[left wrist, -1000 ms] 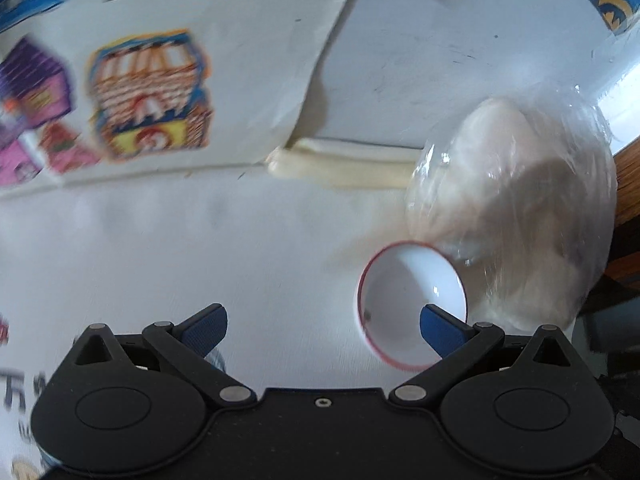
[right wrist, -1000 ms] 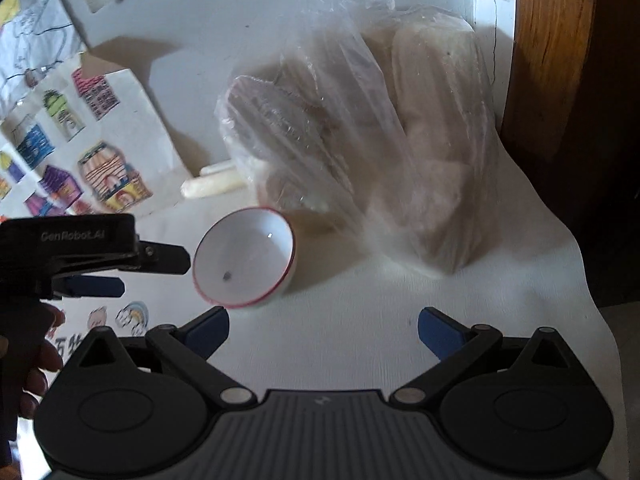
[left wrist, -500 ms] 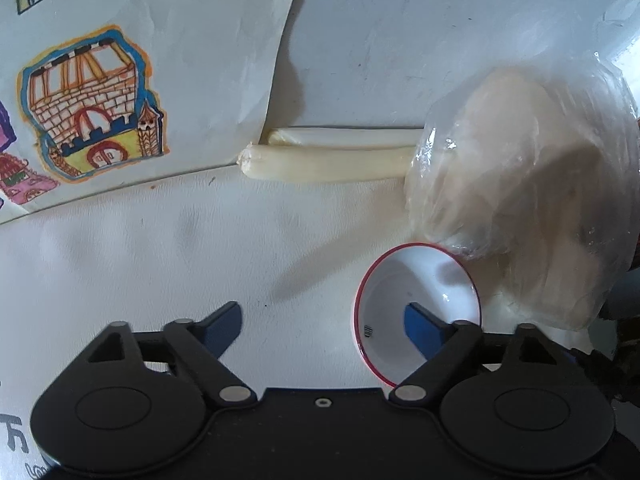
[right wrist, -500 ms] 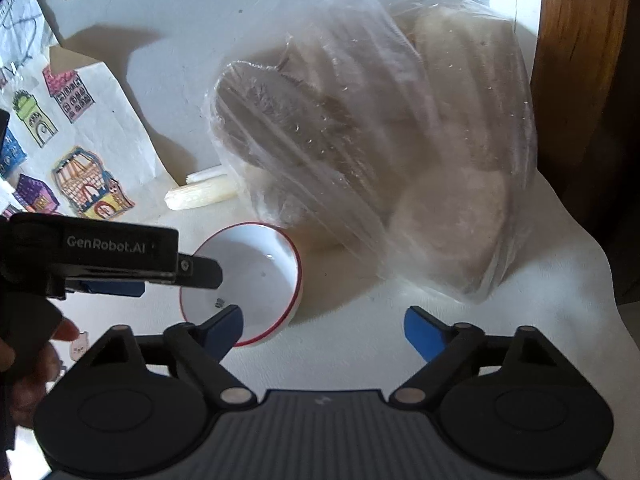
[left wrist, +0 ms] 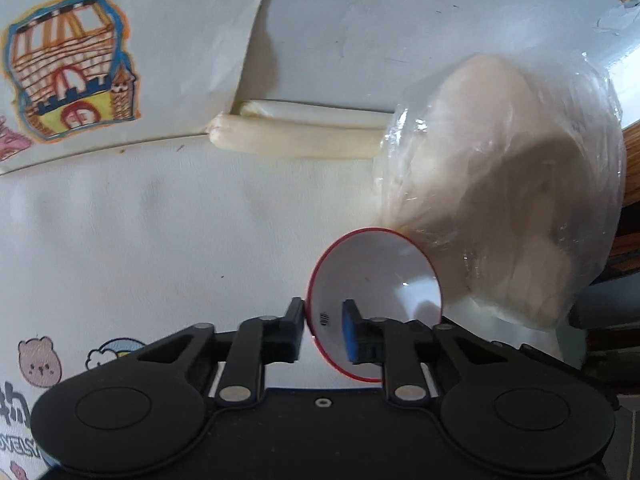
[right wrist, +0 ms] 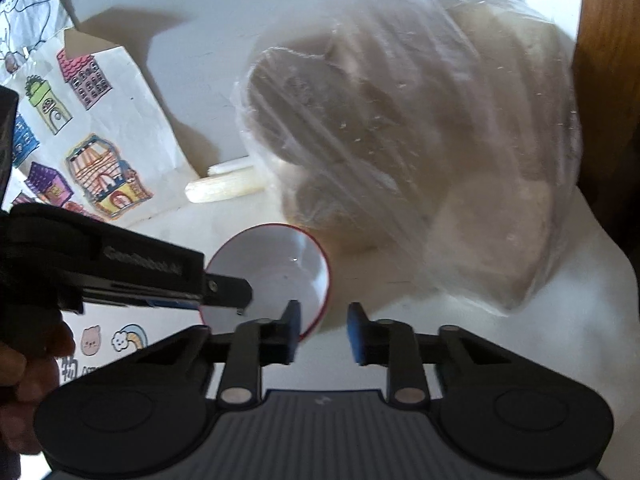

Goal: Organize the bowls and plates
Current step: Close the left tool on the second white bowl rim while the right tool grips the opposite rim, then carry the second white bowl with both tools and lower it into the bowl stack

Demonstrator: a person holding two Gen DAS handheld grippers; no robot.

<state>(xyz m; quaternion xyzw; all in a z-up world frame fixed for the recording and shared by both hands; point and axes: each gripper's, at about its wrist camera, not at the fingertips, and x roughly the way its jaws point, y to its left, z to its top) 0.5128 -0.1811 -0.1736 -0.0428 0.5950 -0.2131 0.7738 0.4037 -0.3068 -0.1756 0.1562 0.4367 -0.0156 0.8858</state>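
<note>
A small white bowl with a red rim (left wrist: 380,276) stands on the white table against a clear plastic bag. My left gripper (left wrist: 323,330) is shut on the bowl's near-left rim, one finger outside and one inside. In the right wrist view the bowl (right wrist: 280,268) shows with the left gripper's body (right wrist: 132,280) reaching in from the left. My right gripper (right wrist: 323,330) has closed over the bowl's near-right rim: its left finger is over the inside, its right finger outside. Whether the pads touch the rim I cannot tell.
A clear plastic bag of pale buns (left wrist: 504,184) (right wrist: 420,152) sits right behind the bowl. Two pale sticks (left wrist: 300,136) lie at the wall. A paper sheet of house drawings (left wrist: 72,64) leans at the left. A wooden edge (right wrist: 608,80) is at the right.
Both grippers moved in on the bowl and closed from wide open. The left one has clamped the bowl's rim. The right one narrowed over the opposite rim.
</note>
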